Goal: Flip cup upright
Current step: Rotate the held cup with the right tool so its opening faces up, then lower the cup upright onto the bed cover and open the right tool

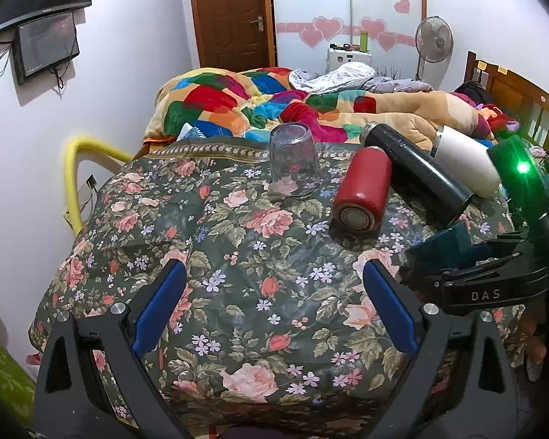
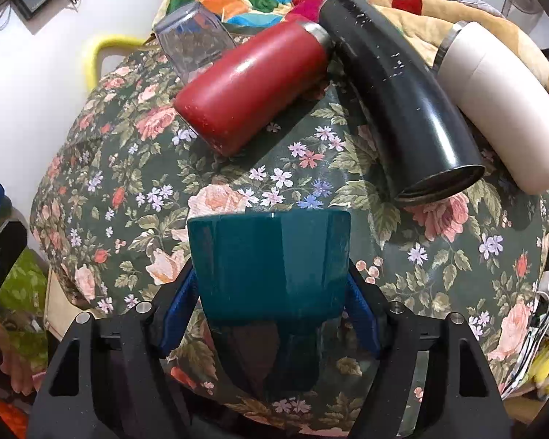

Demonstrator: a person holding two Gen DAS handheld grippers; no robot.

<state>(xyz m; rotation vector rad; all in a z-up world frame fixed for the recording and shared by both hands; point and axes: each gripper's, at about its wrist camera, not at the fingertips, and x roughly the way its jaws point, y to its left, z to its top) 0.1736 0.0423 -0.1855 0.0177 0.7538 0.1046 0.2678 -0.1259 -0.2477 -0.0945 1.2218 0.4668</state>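
Right gripper (image 2: 272, 289): fingers clamped on the teal cup (image 2: 270, 263), held above the floral quilt (image 2: 135, 168) on the bed. Left gripper (image 1: 274, 314): fingers spread wide, nothing between them. Beyond lie a red flask (image 2: 252, 84), black flask (image 2: 402, 98) and white flask (image 2: 501, 102), all on their sides; an inverted clear glass (image 1: 294, 164) stands near the red flask.

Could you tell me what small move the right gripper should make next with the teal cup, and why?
Probably lift it slightly before rotating. The right gripper is shut on the teal cup, which sits close above the floral cloth, with the red bottle and black bottle lying just beyond; clearance first should keep the turn from catching them.
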